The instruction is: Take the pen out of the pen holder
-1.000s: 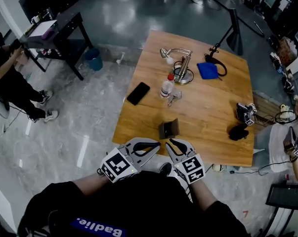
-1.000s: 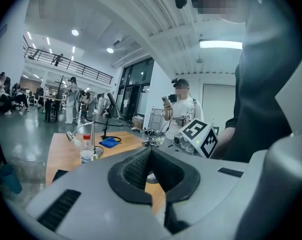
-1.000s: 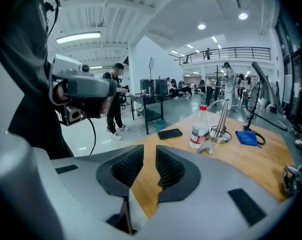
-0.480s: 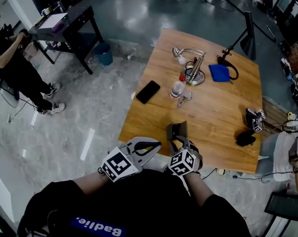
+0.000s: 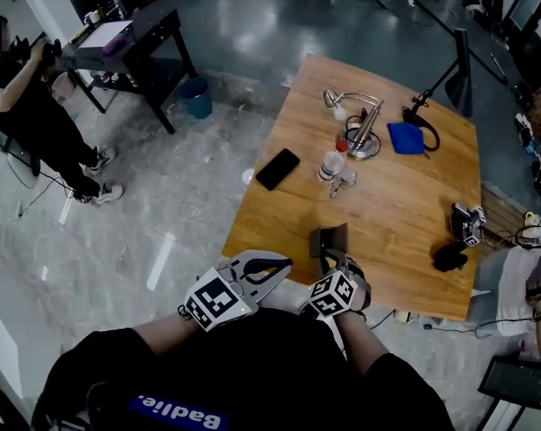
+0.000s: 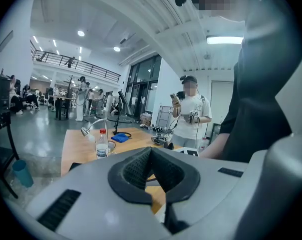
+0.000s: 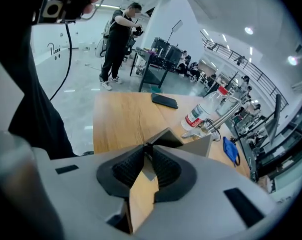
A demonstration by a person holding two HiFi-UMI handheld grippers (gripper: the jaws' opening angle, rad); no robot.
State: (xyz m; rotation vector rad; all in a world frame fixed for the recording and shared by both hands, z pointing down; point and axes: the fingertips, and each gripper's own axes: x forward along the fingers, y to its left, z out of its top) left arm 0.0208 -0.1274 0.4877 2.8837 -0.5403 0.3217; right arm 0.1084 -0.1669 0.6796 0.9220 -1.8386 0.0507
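Currently my right gripper (image 5: 331, 260), jaws together and empty, hovers just short of the pen holder (image 5: 329, 238) at the bench (image 5: 405, 196) edge. My left gripper (image 5: 283, 264) is likewise closed on nothing.

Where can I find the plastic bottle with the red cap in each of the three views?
Head view: bottle just right of centre, beside the black phone.
Left gripper view: bottle left of centre, above the jaws.
Right gripper view: bottle right of centre, above the jaws.
Shared landmark: the blue cloth, near the bottle in every view.
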